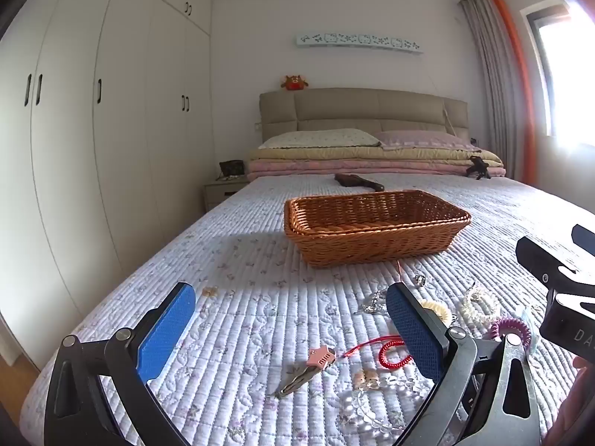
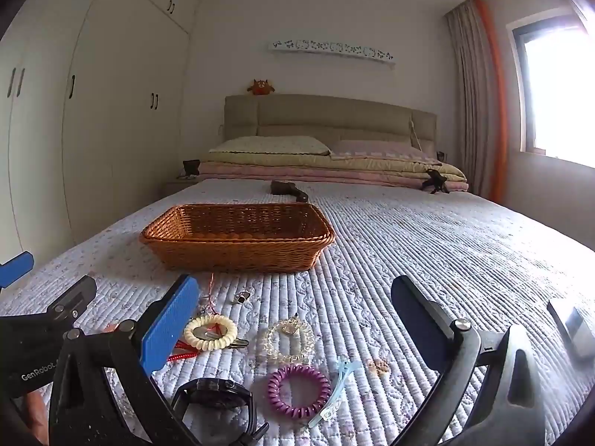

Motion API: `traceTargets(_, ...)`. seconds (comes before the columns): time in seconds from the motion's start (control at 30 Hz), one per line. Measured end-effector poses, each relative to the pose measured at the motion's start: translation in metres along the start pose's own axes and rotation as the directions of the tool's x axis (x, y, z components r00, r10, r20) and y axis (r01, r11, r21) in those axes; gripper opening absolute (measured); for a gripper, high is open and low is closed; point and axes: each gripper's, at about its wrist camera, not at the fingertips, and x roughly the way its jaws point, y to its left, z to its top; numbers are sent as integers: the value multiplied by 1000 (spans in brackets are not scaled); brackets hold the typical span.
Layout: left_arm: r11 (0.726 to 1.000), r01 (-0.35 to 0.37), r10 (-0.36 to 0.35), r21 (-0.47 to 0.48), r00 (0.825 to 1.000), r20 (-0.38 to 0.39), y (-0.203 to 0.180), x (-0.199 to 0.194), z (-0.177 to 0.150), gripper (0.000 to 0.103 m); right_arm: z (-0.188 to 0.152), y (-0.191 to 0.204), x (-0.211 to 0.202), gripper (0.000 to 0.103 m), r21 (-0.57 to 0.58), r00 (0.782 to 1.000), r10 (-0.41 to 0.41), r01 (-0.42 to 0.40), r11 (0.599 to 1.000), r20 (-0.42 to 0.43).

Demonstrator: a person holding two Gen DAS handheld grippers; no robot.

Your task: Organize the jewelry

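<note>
A brown wicker basket [image 1: 375,225] [image 2: 238,236] sits on the quilted bed, with nothing visible inside it. Jewelry lies scattered in front of it: a red bead bracelet [image 1: 392,353], a pink hair clip [image 1: 321,357], clear bead strands [image 1: 368,401], a cream bracelet [image 2: 210,332], a clear bead bracelet [image 2: 288,338], a purple coil hair tie [image 2: 299,390], a pale blue hair clip [image 2: 334,394] and a black watch [image 2: 219,399]. My left gripper [image 1: 290,319] is open and empty above the pieces. My right gripper [image 2: 293,308] is open and empty above them too.
A dark object [image 1: 359,182] lies on the bed beyond the basket. Folded blankets and pillows [image 1: 372,152] are stacked at the headboard. White wardrobes [image 1: 93,130] stand on the left, a window [image 2: 557,93] on the right. A grey flat device [image 2: 574,325] lies at the right.
</note>
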Motion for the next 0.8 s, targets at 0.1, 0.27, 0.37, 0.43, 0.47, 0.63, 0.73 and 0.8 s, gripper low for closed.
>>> traceTargets(0.1, 1000, 0, 0, -1, 1000, 1, 2, -1, -1, 102, 0, 0, 0, 103, -4, 1000, -3, 3, 1000, 3)
traceTargets(0.27, 1000, 0, 0, 1, 1000, 0, -6, 1, 5, 102, -3, 1, 2, 103, -11, 1000, -4, 4, 1000, 4)
traceTargets(0.37, 1000, 2, -2, 1, 1000, -1, -3, -2, 5, 102, -1, 1, 2, 103, -11, 1000, -5, 5, 1000, 7)
traceTargets(0.43, 1000, 2, -2, 0, 1000, -1, -2, -3, 7, 102, 1, 1, 0, 103, -12, 1000, -4, 5, 1000, 7)
traceTargets(0.47, 1000, 3, -3, 1, 1000, 0, -5, -1, 6, 102, 1, 1, -1, 103, -17, 1000, -5, 5, 1000, 7)
traceTargets(0.63, 1000, 2, -2, 3, 1000, 2, -6, -2, 5, 102, 0, 2, -2, 103, -19, 1000, -4, 4, 1000, 9)
traceTargets(0.73, 1000, 2, -2, 4, 1000, 1, -6, -2, 6, 102, 0, 2, -2, 103, -22, 1000, -6, 6, 1000, 9)
traceTargets(0.8, 1000, 3, -3, 3, 1000, 2, -5, -2, 5, 102, 0, 2, -2, 103, -22, 1000, -6, 7, 1000, 9)
